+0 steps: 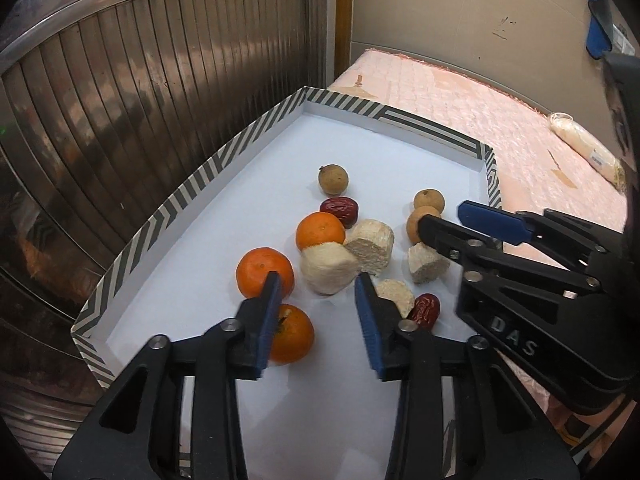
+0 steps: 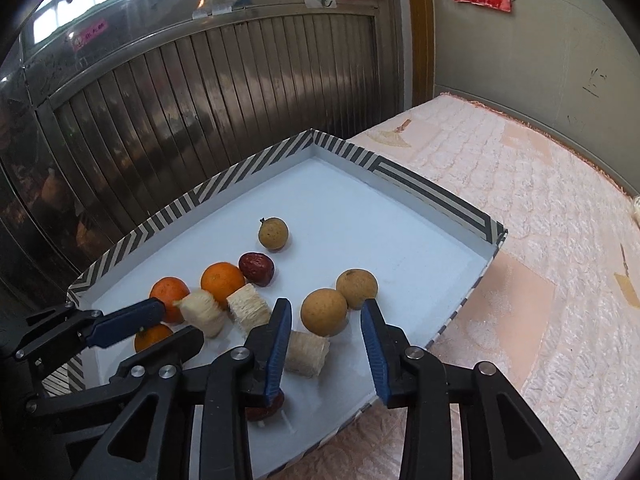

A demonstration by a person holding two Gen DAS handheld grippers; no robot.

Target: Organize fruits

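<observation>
A white tray with a striped rim [image 1: 168, 212] holds mixed fruit. My left gripper [image 1: 318, 280] is open; a pale fibrous chunk [image 1: 328, 270] lies just past its tips, untouched. Three oranges [image 1: 264, 272] sit to its left, and more pale chunks [image 1: 370, 248] and a red date [image 1: 426, 310] to its right. My right gripper [image 2: 325, 308] is open too, with a brown longan [image 2: 323, 312] lying free on the tray between its fingertips. A second longan [image 2: 357, 289] sits beside it, a third [image 2: 273, 233] farther back near another date [image 2: 257, 268].
The tray rests on a pink quilted mattress [image 2: 540, 240]. A ribbed metal door [image 2: 200, 100] stands behind the tray's left side. A wrapped pale bundle [image 1: 588, 148] lies on the mattress at the far right. The tray's far half [image 2: 360, 208] holds no fruit.
</observation>
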